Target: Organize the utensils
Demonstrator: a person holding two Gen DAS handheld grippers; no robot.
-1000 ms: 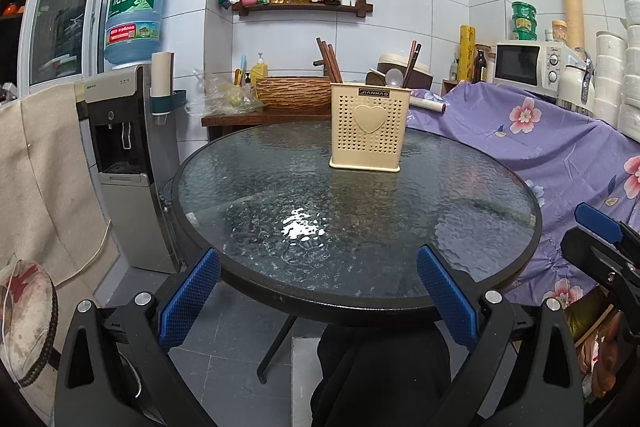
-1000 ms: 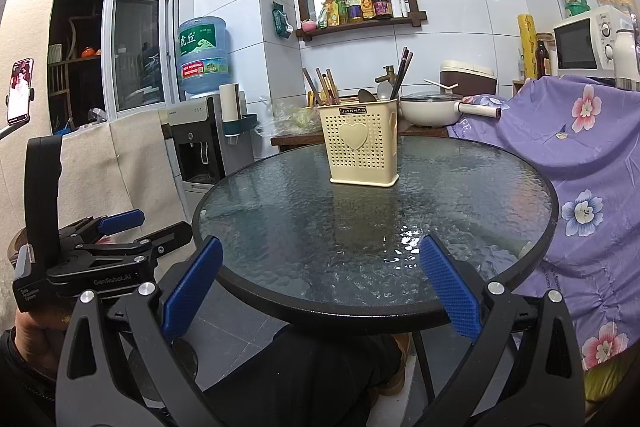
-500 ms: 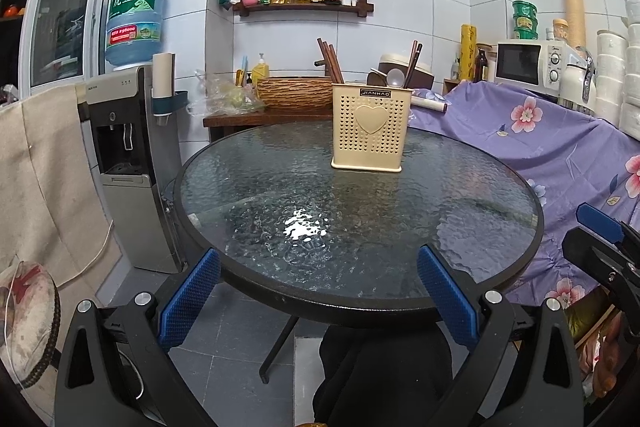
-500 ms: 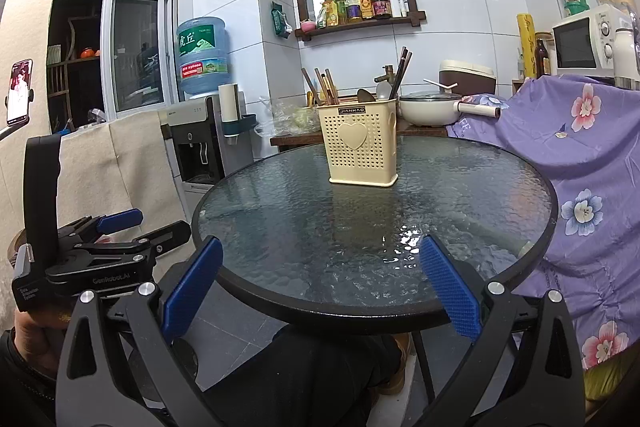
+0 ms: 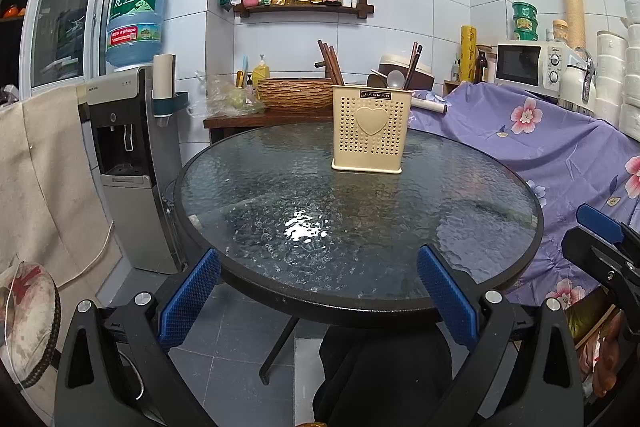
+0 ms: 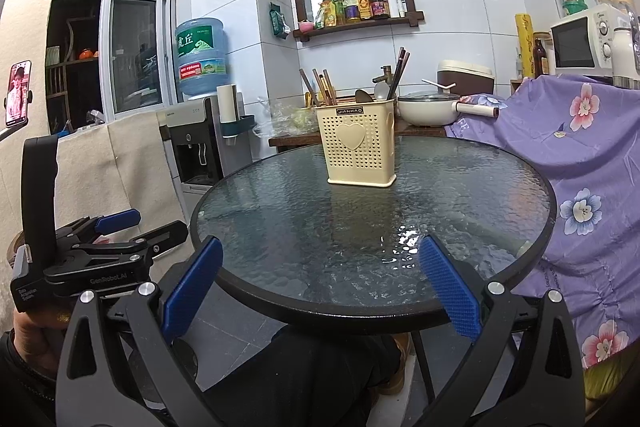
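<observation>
- Left gripper [image 5: 318, 297]: fingers spread wide and empty, held low at the near rim of the round glass table [image 5: 520, 259]. Against the views of a second ago its position is almost unchanged; only a slight drift is visible.
- Right gripper [image 6: 320, 291]: fingers likewise wide apart with nothing between them, at the near rim and equally steady over the same interval.
- Utensil holder [image 5: 371, 131]: cream, perforated, heart motif; stands upright on the far half of the table, well apart from both grippers. It has not moved.
- Contents: chopsticks [image 5: 330, 63] stand in the left compartment, a spoon [image 5: 395, 79] and more chopsticks in the right.
- Table surface: no loose utensil is visible on the glass.
- Assessment: with nothing shifted and no item left outside the holder, the sorting appears complete, or the grippers are idle between steps. The views do not settle which.
</observation>
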